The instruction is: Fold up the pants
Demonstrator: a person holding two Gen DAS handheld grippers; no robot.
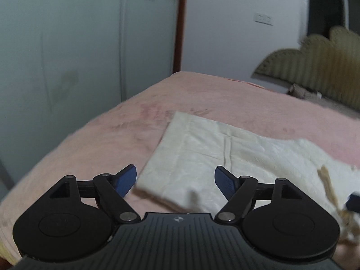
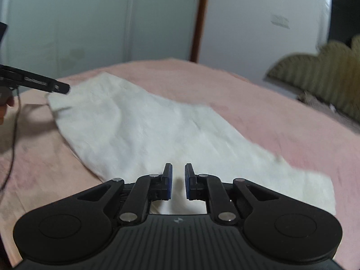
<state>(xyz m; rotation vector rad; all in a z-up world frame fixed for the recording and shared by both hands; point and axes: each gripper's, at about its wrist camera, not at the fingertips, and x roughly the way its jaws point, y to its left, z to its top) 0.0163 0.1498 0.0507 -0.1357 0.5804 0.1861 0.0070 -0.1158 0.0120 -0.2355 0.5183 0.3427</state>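
Cream white pants [image 1: 213, 157] lie flat on a pink bed cover [image 1: 101, 139], with a seam and a drawstring at the right end. My left gripper [image 1: 175, 180] is wide open just above the near left corner of the pants, holding nothing. In the right wrist view the pants [image 2: 146, 130] stretch from upper left to lower right. My right gripper [image 2: 178, 181] hovers over their near edge with its jaws narrowly apart and nothing between them. The left gripper [image 2: 65, 88] shows at the far left end of the pants.
The pink bed cover [image 2: 281, 123] runs to a rounded edge at the left and back. A pale wall [image 1: 67, 45] and a brown door frame [image 1: 180, 22] stand behind. An olive scalloped headboard [image 1: 315, 63] is at the right. A thin cable [image 2: 13, 135] hangs at the left.
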